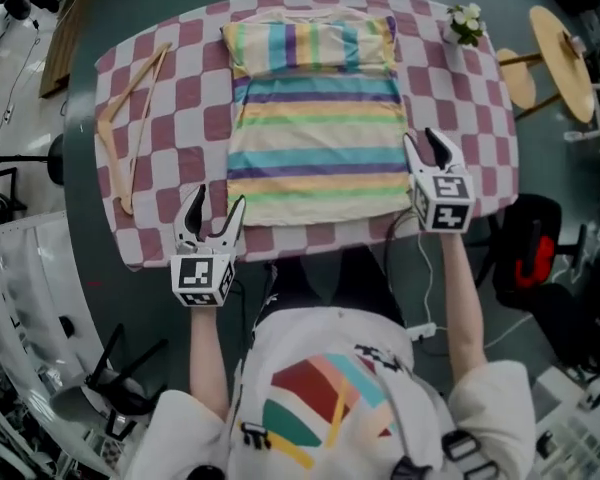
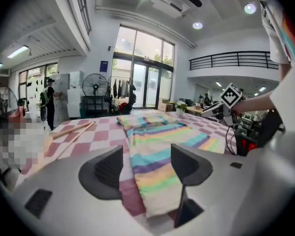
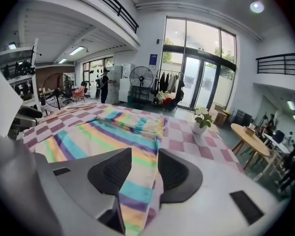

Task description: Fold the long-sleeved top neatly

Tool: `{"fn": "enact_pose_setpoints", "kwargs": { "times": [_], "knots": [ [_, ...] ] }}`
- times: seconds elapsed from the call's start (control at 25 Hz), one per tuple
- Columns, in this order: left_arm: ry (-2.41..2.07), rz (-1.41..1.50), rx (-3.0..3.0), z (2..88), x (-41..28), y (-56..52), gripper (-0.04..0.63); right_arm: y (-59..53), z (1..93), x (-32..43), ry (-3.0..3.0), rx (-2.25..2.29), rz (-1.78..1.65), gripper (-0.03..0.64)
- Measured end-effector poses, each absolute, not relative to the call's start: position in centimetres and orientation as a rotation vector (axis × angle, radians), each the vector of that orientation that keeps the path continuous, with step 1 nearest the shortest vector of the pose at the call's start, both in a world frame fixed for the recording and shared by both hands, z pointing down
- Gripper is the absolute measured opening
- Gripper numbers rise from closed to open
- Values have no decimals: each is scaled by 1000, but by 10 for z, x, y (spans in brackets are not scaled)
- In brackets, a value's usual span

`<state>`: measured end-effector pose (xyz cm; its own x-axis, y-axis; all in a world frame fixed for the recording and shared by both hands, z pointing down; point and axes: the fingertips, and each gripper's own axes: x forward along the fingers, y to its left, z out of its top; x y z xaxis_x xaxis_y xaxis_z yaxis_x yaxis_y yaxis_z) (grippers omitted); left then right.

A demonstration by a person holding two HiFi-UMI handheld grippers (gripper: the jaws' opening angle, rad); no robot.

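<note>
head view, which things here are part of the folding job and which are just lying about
In the job:
striped top
left gripper
right gripper
checked table under the top

Lying about:
wooden hanger
potted plant
round side table, off the checked table

Parted fingers (image 2: 105,173) over striped top (image 2: 155,151) on checkered table (image 2: 83,144)
</note>
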<state>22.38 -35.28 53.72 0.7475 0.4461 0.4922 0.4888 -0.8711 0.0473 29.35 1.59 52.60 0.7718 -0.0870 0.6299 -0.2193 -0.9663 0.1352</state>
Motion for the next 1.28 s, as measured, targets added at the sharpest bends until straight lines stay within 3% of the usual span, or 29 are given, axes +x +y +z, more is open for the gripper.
{"fn": "enact_pose_setpoints", "kwargs": {
  "times": [0.44, 0.68, 1.12, 1.28],
  "knots": [
    [-835, -928, -2472, 621, 144, -363, 285, 16, 578, 185, -335, 2705, 1084, 161],
    [-834, -987, -2401, 638, 141, -362, 285, 27, 623, 135, -409, 2517, 1223, 161],
    [-861, -1012, -2307, 646, 143, -357, 285, 51, 644, 126, -367, 2492, 1287, 122],
    [-831, -992, -2284, 647, 142, -366, 212, 52, 647, 127, -379, 2457, 1274, 97]
  ]
}}
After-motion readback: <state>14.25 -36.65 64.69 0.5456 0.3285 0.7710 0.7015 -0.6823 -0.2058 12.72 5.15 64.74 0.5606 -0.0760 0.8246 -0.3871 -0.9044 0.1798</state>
